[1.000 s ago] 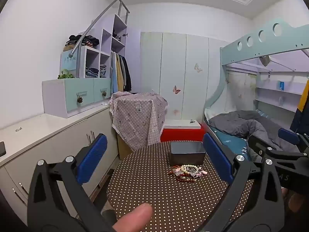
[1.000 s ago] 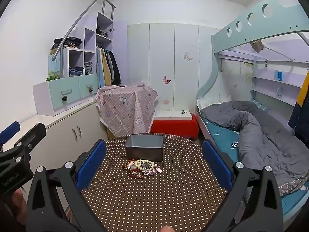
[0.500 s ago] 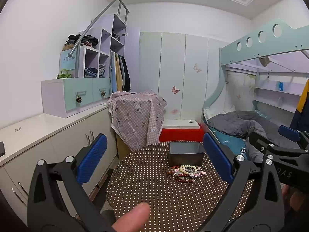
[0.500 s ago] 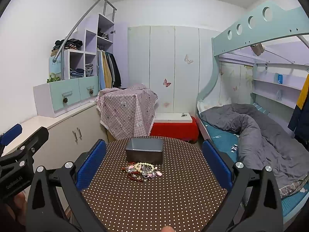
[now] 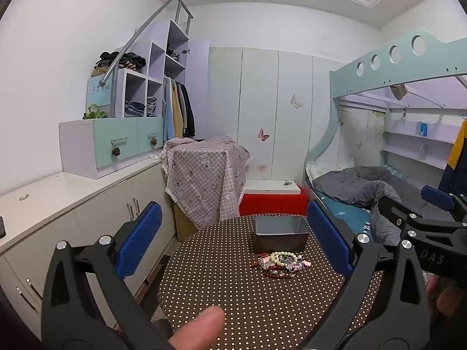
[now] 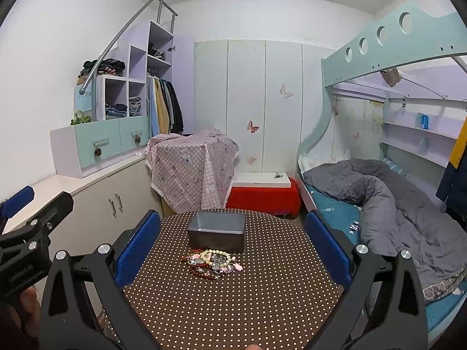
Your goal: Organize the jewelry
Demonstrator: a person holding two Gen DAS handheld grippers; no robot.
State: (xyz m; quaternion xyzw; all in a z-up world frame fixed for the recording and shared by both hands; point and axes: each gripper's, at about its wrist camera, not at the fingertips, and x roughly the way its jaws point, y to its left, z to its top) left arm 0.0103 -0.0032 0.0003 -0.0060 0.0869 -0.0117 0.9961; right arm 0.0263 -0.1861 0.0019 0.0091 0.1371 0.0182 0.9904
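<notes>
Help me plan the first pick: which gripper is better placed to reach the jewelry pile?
Right, probably. The jewelry pile sits centered ahead of the open right gripper, but off toward the right finger of the open left gripper.

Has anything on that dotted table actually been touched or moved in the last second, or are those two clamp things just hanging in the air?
Nothing was taken hold of or let go. Both views drift only slightly; the left gripper and right gripper hover with jaws wide apart and empty, as before. The jewelry pile still lies in front of the grey box on the dotted table, apparently untouched.
</notes>
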